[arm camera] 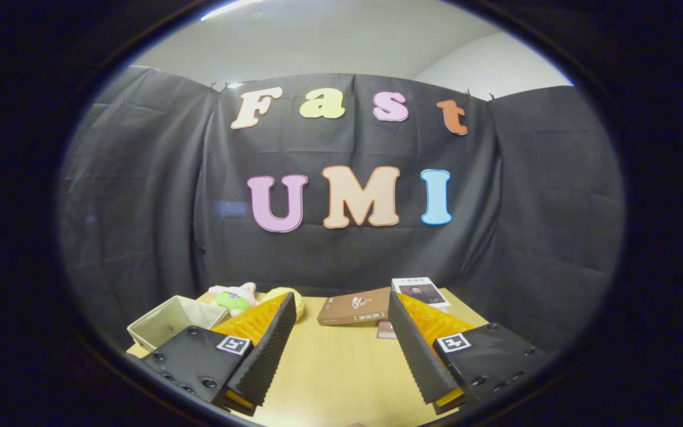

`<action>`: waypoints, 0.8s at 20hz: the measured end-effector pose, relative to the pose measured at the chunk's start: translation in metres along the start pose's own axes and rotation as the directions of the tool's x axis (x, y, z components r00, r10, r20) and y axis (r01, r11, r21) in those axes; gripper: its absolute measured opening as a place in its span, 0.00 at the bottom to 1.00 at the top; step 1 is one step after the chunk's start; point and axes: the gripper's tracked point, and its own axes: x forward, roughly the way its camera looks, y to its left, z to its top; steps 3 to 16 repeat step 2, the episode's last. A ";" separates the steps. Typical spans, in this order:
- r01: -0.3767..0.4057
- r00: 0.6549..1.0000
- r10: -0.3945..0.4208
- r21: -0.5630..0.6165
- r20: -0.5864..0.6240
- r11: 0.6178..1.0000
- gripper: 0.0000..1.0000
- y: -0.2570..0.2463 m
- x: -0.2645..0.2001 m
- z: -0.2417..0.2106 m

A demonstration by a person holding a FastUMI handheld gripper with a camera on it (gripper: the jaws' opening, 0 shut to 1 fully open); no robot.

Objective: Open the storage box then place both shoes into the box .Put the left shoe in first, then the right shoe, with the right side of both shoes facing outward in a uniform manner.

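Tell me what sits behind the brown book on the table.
Behind the brown book lies a white booklet with a dark cover picture, near the table's far edge. The open gripper holds nothing; one finger covers the book's near corner and most of a small item beside it.

The handheld two-finger gripper (338, 323) is held level above the pale wooden table (341, 367), pointing along it. Its two ridged fingers (267, 350) are spread wide apart, with bare tabletop between them and nothing gripped. They seem to hover clear of the table, though the fisheye bend makes height uncertain.
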 end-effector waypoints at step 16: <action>0.003 1.000 -0.003 -0.005 0.013 1.000 0.98 -0.001 0.001 0.003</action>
